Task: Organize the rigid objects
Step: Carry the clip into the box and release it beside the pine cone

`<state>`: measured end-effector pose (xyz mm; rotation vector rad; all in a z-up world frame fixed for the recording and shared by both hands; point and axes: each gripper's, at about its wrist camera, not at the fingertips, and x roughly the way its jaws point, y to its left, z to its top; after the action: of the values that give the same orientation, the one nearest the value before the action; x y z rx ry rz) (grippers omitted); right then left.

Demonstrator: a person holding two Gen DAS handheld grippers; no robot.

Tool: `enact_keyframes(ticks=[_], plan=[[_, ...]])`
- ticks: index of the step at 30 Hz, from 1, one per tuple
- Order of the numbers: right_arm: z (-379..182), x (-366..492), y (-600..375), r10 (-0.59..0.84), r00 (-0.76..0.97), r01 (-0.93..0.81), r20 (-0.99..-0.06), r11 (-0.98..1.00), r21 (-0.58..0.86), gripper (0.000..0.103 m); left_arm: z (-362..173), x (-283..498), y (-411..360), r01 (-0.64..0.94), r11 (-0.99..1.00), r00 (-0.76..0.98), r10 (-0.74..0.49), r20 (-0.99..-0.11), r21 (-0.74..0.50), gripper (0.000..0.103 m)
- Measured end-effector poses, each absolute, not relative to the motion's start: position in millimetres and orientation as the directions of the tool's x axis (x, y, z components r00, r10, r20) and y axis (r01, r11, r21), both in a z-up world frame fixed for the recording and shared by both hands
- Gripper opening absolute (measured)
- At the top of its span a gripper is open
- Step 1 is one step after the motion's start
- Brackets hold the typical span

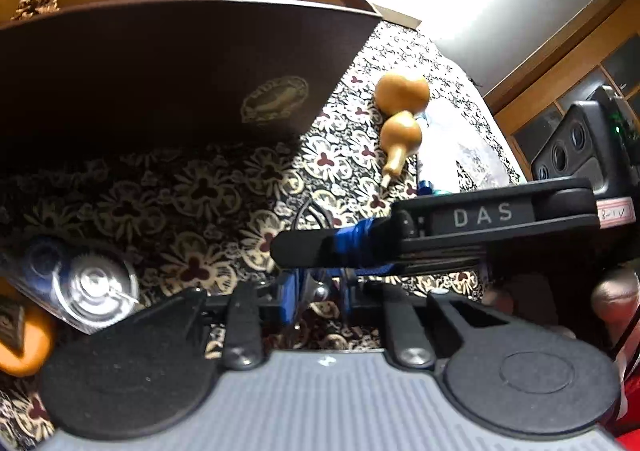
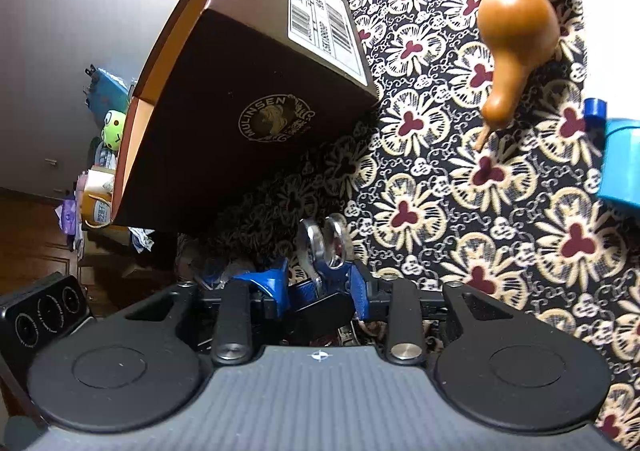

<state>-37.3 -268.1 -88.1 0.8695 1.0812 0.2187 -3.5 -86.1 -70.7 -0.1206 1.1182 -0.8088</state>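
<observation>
In the right wrist view, my right gripper is shut on a silver metal piece with two round loops that stand up past the blue fingertips. In the left wrist view, my left gripper has its blue fingers close together around a bit of the same metal piece. The right gripper crosses just above it from the right. A dark brown shoebox stands open just ahead, with a pine cone inside. The shoebox also shows to the left in the right wrist view.
A tan gourd lies on the flowered cloth right of the box; the gourd points its stem toward me. A clear jar with a metal lid and an orange object lie at the left. White and blue items sit at the right edge.
</observation>
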Motion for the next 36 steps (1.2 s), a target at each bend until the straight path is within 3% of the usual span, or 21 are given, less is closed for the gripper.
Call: enact_keyframes(ticks=[10,21,36], plan=[[-51,-57,-287,0.554,0.514,0.120,-0.655,0.709,0.695,0.011,-32,-26,-102,0.538,0.727,0.260,-0.624,-0.737,-0.426,0.013],[19,-48,-287,0.613,0.562,-0.099,-0.555,0.716,0.691,0.011,41,-32,-110,0.560,0.762,0.397,-0.592,-0.702,-0.326,0.012],[93,51,-232,0.582,0.617,-0.246,-0.530,0.782,0.572,0.011,113,56,-70,0.540,0.828,0.557,-0.485,-0.674,-0.151,0.013]])
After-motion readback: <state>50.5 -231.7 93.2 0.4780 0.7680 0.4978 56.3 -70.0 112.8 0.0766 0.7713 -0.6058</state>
